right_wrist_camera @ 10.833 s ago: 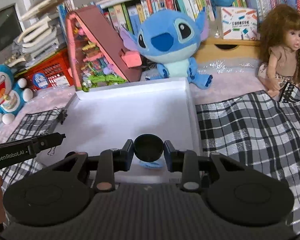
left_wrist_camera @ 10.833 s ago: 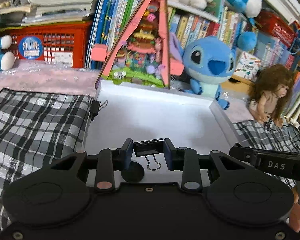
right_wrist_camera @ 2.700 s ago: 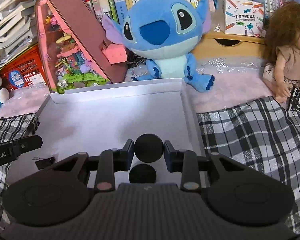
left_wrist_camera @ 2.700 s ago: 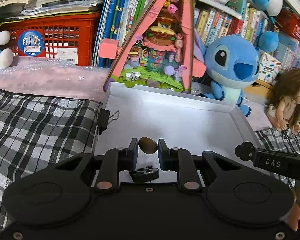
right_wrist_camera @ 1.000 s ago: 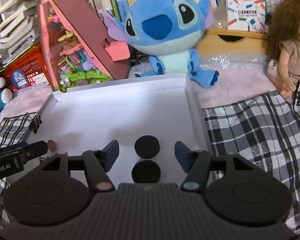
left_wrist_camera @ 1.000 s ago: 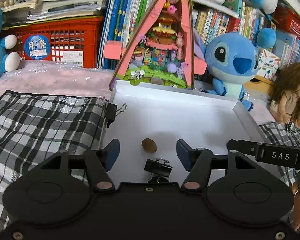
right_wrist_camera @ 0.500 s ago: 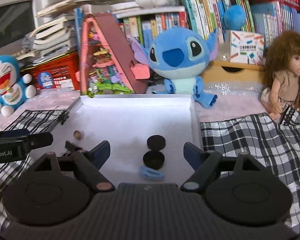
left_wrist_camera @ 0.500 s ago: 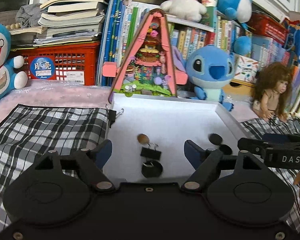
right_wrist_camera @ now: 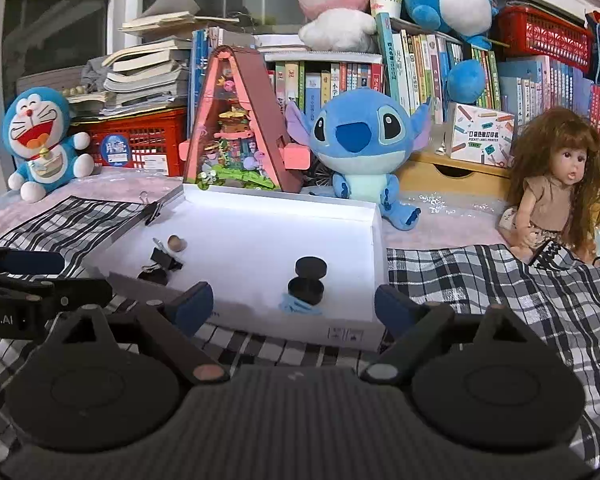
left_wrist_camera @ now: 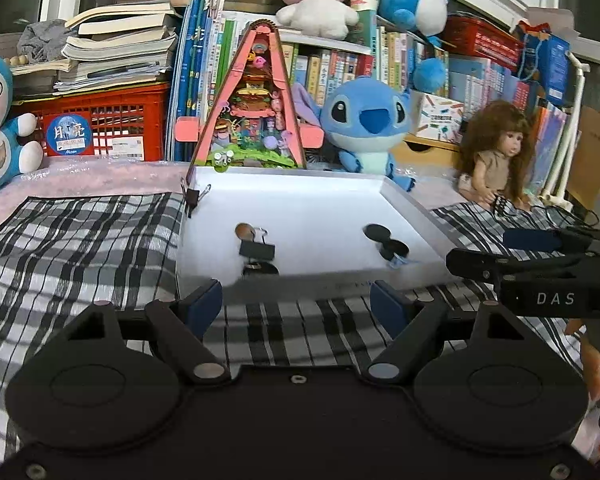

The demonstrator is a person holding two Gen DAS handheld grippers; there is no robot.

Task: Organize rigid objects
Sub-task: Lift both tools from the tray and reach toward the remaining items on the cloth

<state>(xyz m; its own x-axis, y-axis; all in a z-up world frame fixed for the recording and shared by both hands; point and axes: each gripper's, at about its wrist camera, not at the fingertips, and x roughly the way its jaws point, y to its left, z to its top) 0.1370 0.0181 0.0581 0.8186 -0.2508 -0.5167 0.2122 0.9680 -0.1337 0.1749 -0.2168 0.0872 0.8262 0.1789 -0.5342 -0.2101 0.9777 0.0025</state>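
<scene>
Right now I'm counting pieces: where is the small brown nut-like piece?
In the white tray, on its left side: the brown piece lies just behind the loose black binder clip.

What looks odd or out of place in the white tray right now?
Nothing is spilled or broken. The one oddity: a binder clip is clamped on the white tray's left rim, while another binder clip lies loose inside.

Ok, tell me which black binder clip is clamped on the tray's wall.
The binder clip at the tray's far left corner grips the wall. The other clip lies loose on the tray floor beside the brown pebble.
</scene>
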